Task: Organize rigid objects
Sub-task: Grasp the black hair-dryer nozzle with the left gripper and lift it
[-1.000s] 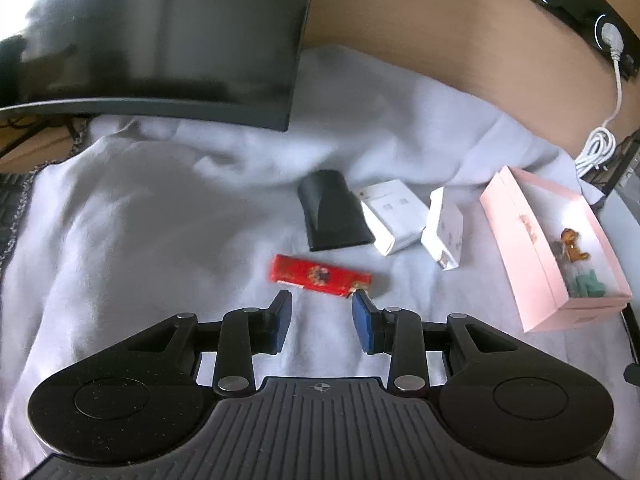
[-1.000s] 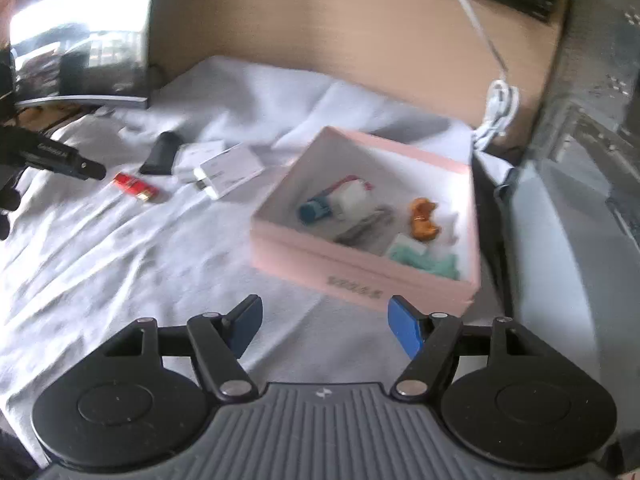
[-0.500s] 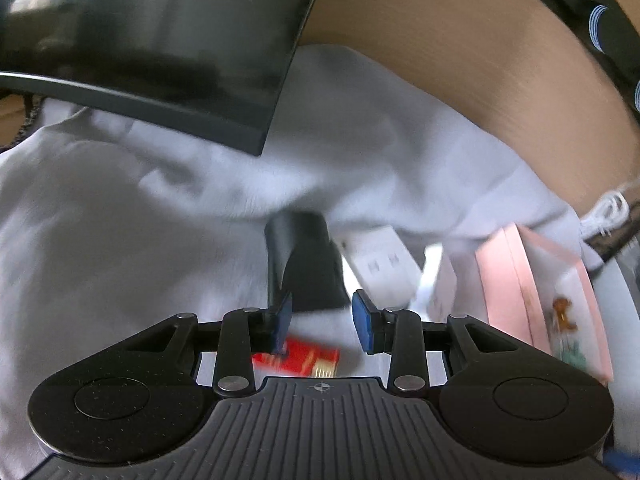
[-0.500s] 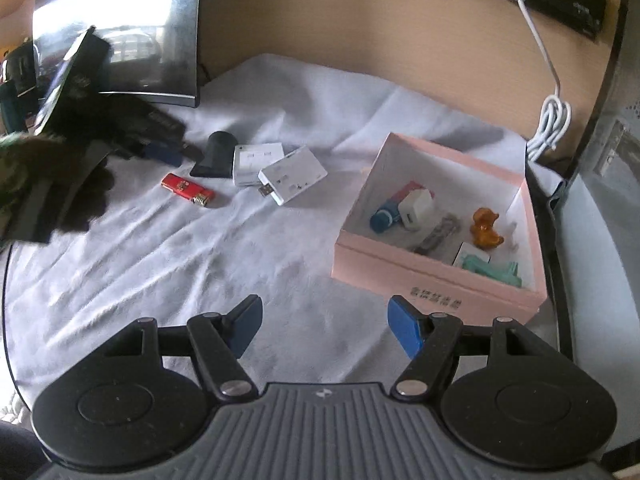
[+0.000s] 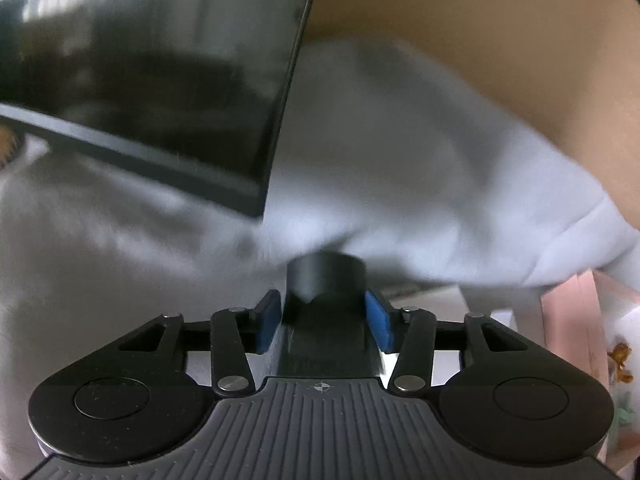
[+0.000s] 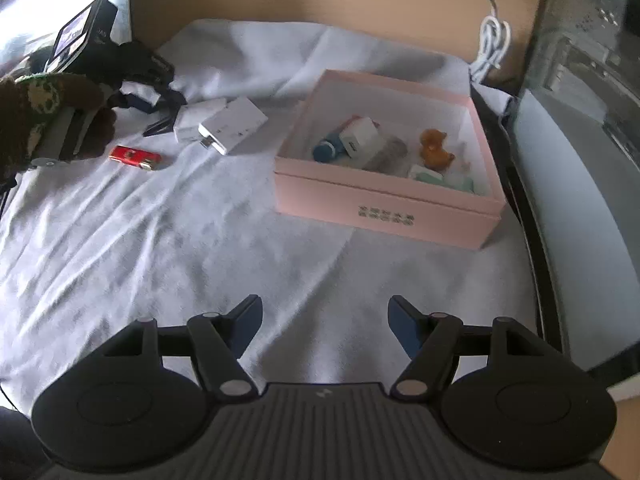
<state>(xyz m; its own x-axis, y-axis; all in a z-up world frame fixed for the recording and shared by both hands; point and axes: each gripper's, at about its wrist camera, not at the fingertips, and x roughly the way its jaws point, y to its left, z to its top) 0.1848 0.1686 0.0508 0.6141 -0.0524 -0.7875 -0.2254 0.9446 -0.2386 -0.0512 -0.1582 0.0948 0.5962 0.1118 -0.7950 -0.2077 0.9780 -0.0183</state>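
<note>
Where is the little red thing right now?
In the right wrist view, the little red thing lies on the white cloth at the far left. It sits just in front of the two white adapters, well left of the pink box.

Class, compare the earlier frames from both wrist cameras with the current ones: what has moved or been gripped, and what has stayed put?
The left gripper moved forward past the red USB stick and now has the black object between its pads, though the pictures do not show whether it is clamped. The right gripper stays open and empty. The stick, the two white boxes and the pink box lie as before.
</note>
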